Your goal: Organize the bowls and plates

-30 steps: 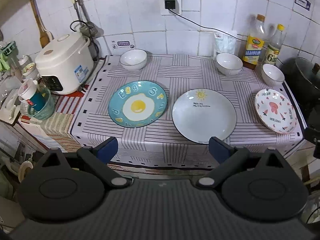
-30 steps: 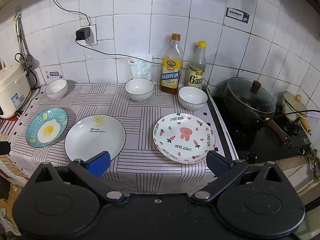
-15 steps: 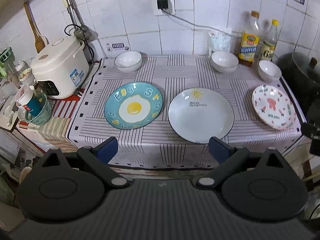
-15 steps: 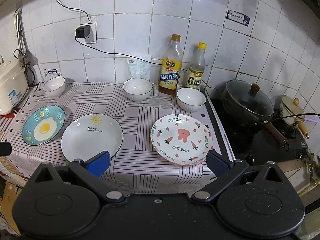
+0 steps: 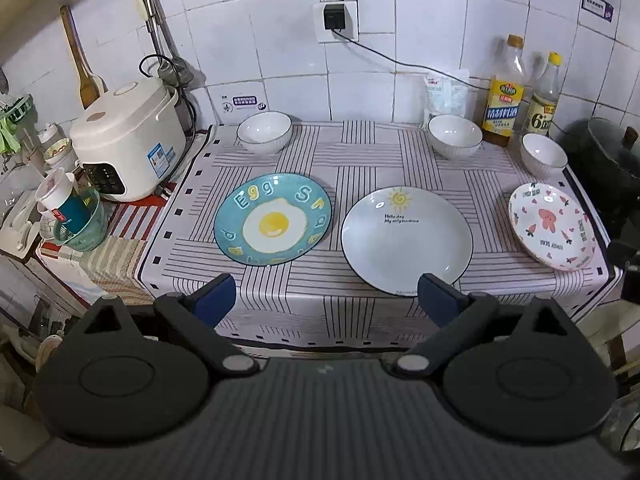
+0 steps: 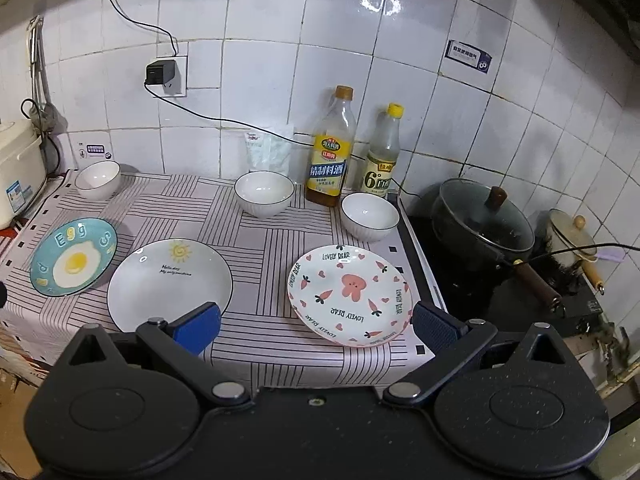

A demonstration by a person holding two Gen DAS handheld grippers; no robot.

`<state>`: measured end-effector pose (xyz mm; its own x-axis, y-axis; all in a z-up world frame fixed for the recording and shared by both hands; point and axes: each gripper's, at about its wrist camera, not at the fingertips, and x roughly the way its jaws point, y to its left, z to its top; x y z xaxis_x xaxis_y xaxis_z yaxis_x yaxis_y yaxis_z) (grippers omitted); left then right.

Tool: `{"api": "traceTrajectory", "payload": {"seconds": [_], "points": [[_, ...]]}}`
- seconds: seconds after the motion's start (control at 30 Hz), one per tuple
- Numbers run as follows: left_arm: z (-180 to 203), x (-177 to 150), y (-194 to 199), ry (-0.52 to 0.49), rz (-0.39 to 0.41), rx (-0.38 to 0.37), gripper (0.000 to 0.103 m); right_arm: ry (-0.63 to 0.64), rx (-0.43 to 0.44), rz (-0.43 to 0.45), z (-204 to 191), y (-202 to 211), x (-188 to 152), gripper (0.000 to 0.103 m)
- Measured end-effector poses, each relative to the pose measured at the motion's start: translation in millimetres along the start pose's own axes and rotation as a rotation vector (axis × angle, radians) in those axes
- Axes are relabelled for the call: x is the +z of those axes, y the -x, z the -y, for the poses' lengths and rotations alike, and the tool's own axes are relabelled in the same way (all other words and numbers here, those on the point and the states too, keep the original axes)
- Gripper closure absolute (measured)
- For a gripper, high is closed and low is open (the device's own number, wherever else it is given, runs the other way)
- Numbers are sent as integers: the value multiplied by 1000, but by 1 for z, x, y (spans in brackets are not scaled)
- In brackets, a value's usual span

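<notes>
Three plates lie in a row on the striped cloth: a blue egg plate (image 5: 273,224) (image 6: 73,261) at left, a white sun plate (image 5: 407,239) (image 6: 170,283) in the middle, a pink bear plate (image 5: 552,225) (image 6: 349,294) at right. Three white bowls stand behind them: left (image 5: 264,132) (image 6: 97,179), middle (image 5: 455,136) (image 6: 264,193), right (image 5: 544,156) (image 6: 370,216). My left gripper (image 5: 326,304) is open and empty, hovering before the cloth's front edge. My right gripper (image 6: 316,326) is open and empty, hovering just in front of the bear plate.
A rice cooker (image 5: 128,140) and a cup basket (image 5: 78,220) stand at left. Two bottles (image 6: 330,160) (image 6: 382,160) and a white bag (image 6: 267,152) stand against the tiled wall. A lidded black pot (image 6: 484,220) sits on the stove at right.
Both grippers have risen and tilted slightly; the counter sits lower in each view. Jaws stay open. Plates and bowls have not moved.
</notes>
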<state>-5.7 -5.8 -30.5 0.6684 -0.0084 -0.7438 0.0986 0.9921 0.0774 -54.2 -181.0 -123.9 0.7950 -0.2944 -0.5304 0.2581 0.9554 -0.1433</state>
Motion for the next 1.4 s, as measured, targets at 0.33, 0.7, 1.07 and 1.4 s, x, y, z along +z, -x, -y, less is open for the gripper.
{"api": "traceTrajectory", "payload": {"seconds": [0.33,0.7,1.07,1.4], "points": [[9,-5,-4,-8,4,29,4,-33,33,-4,7,-4,-2,0],[6,1,-17,2,-7,-44,4,-42,153,17,9,-16,-7,0],[-14,20,-69,72,-29,-130,5,-1,325,91,5,-65,-5,1],[-8,6,-194,165,-95,-95,10,-70,547,-138,-32,-192,-29,11]]}}
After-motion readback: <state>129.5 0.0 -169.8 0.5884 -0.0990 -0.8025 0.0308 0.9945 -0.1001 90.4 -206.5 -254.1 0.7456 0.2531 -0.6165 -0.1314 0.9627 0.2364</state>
